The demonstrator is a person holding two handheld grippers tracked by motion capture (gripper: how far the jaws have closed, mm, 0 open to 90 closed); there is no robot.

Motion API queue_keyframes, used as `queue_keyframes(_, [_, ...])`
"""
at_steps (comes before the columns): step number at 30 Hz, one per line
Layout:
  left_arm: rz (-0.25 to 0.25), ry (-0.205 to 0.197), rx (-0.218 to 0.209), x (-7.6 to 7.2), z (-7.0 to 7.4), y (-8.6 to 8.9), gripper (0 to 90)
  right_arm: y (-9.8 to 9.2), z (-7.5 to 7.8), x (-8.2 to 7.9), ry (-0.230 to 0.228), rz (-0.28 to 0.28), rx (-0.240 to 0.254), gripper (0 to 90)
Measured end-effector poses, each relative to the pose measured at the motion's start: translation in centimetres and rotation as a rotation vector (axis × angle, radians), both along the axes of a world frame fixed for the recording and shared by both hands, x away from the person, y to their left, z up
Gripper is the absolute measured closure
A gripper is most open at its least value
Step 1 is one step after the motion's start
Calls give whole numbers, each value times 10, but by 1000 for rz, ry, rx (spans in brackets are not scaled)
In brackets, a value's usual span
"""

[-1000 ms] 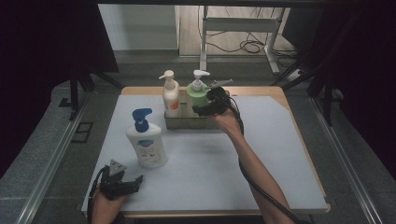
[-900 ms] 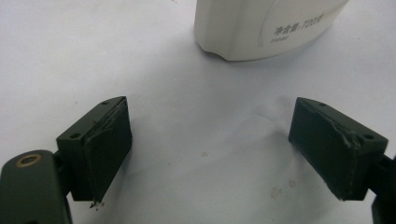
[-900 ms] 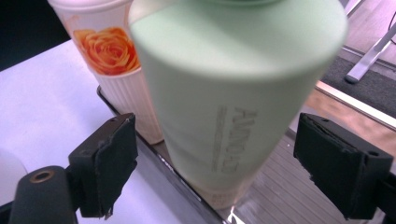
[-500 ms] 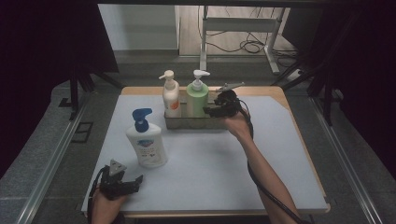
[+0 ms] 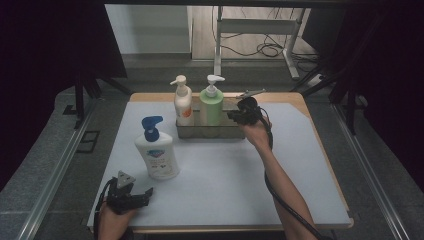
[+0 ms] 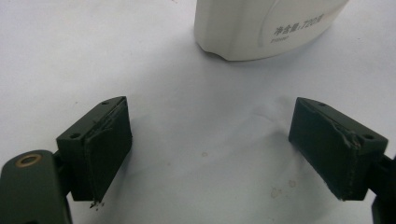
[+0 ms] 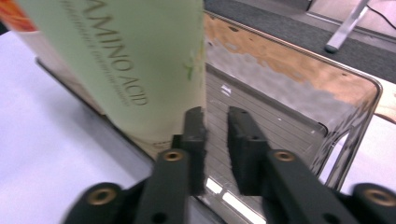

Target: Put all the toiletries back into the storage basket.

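A metal tray (image 5: 210,133) at the back of the white mat holds a white bottle with an orange label (image 5: 183,103) and a green pump bottle (image 5: 211,105). My right gripper (image 5: 234,115) hovers at the tray's right end, just right of the green bottle. In the right gripper view its jaws (image 7: 215,113) have just been closing. They stand nearly together with nothing between them, beside the green bottle (image 7: 116,60) and over the tray's bare compartment (image 7: 280,126). My left gripper (image 5: 148,192) rests open near the front left. Just beyond it stands a white bottle with a blue pump (image 5: 156,154), also ahead of the left gripper (image 6: 210,103).
The white mat (image 5: 225,175) covers a wooden table, with bare mat between the two hands. The right gripper's cable (image 5: 280,197) trails along the forearm to the front edge. Dark curtains and a metal frame stand behind the table.
The right gripper has drawn away to the right of the green bottle and its jaws have come together. The left hand and all three bottles stay put.
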State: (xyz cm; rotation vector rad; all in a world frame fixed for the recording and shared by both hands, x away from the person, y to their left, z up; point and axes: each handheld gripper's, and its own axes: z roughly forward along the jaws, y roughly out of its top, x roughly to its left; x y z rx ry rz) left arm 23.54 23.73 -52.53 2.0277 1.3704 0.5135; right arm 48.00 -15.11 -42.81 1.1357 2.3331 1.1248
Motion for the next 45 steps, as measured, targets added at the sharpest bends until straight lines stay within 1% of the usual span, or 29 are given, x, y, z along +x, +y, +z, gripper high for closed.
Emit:
queue_keyframes(2, [0,0,0,0,0,0,129,2,-2,3,5,-7,-3,894])
queue_keyframes(9, [0,0,0,0,0,0,129,14,-9,9,27,-18,-19,899])
queue_keyframes(11, [1,1,-1,0,0,0,129,16,-11,12,37,-29,-31,899])
queue_keyframes(15, [1,0,-2,0,0,0,129,19,-16,18,54,-47,-23,899])
queue_keyframes(17, [1,0,-1,0,0,0,129,20,-18,19,59,-48,-21,898])
queue_keyframes(21, [0,0,0,0,0,0,129,22,-23,22,79,-48,-14,898])
queue_keyframes(25, [1,0,0,0,0,0,129,25,-26,24,86,-44,-12,898])
queue_keyframes(33, [0,0,0,0,0,0,129,25,-26,25,112,-46,1,898])
queue_keyframes(40, [1,0,0,0,0,0,129,35,-29,23,110,-17,-4,897])
queue_keyframes(45, [0,1,0,0,0,0,129,42,-29,23,114,-9,-9,897])
